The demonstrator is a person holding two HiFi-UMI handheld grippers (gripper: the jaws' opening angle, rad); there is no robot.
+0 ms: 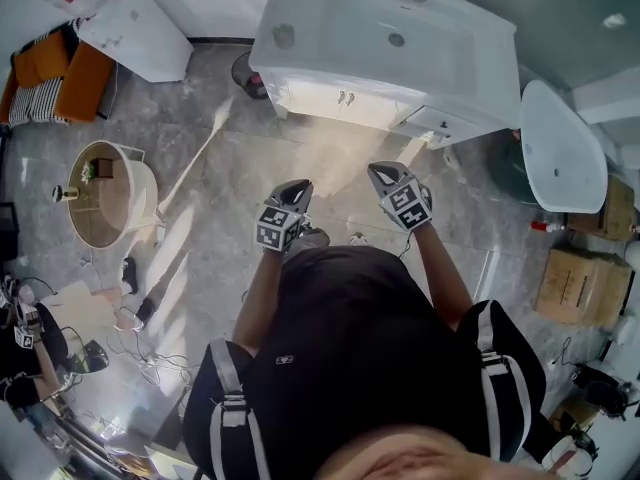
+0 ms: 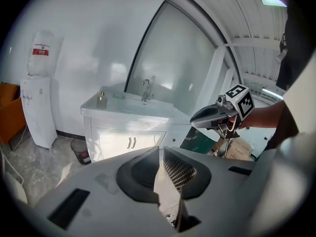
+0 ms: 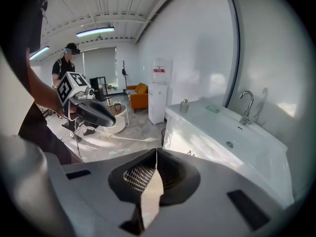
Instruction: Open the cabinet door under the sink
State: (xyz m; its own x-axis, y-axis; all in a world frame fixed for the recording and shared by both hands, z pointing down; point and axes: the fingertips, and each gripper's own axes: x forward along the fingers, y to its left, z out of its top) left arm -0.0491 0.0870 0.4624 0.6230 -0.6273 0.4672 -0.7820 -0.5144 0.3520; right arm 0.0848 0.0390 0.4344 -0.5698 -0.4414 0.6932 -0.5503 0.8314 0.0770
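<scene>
Grey stone-look floor (image 1: 200,228), white walls; a white vanity w/ sink (image 1: 400,28) stands against the far wall, tap (image 2: 146,89) at its back edge. Operator stands back from the unit, one tool per hand, both held out in front of the body and aimed roughly fwd.

Task object: the pair of cabinet doors (image 2: 112,143) under the sink, on the vanity's front face, w/ two short vertical handles (image 2: 132,142) side by side at the centre seam. Both doors lie flush, i.e. shut.

Left gripper (image 1: 291,190): jaws closed tip to tip, nothing between them. Right gripper (image 1: 388,176): same, tips together, empty. Both are well apart from the vanity, w/ bare floor between; neither touches a handle.

Other items:
- small dark bin (image 2: 80,150) just beside the unit's left end, as one faces it
- water dispenser (image 2: 38,107) beyond the bin, by the wall
- round side table (image 1: 105,193) on the open floor
- cardboard boxes (image 1: 580,288) over at the operator's right
- second person (image 3: 66,65), standing far off in the right gripper view

Progress (est.): nothing done yet — approach stage only. Left to do, as I judge it: close the gap to the unit, part one gripper's jaws, take a handle, then swing that door outward. Either handle looks reachable — no obstacle shows in front of the doors.
</scene>
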